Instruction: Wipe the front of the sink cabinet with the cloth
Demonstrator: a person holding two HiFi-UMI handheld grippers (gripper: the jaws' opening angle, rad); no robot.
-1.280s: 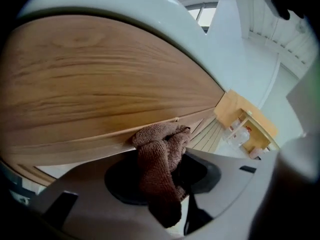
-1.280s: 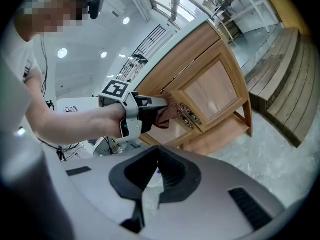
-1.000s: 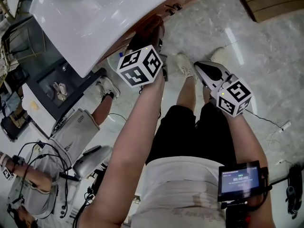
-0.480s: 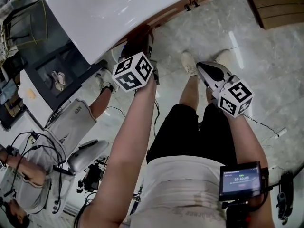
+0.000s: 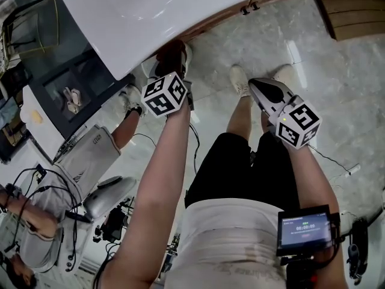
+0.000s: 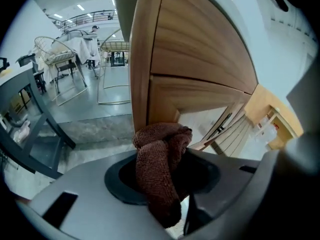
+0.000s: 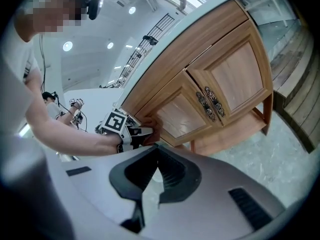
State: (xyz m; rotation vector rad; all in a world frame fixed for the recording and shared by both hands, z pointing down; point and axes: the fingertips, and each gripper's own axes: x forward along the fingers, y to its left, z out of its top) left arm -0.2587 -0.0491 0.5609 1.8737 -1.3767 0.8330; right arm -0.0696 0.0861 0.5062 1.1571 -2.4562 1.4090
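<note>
Left gripper [image 7: 141, 133]: jaws clamped on the brown cloth [image 6: 160, 164]. The cloth is bunched between them, a wad sticking out past the tips and a tail hanging back toward the camera.

The cloth's front end touches the wooden sink cabinet [image 7: 220, 79] at the far left edge of its front, low down, beside the left door panel. The left gripper view shows the wad right against the vertical corner board.

Head view: the cloth sits under the overhang of the white countertop [image 5: 180, 11].

Right gripper [image 7: 157, 151]: jaws drawn together with nothing between them. It is held over the marble floor [image 5: 252, 41], well apart from cabinet and cloth.
</note>
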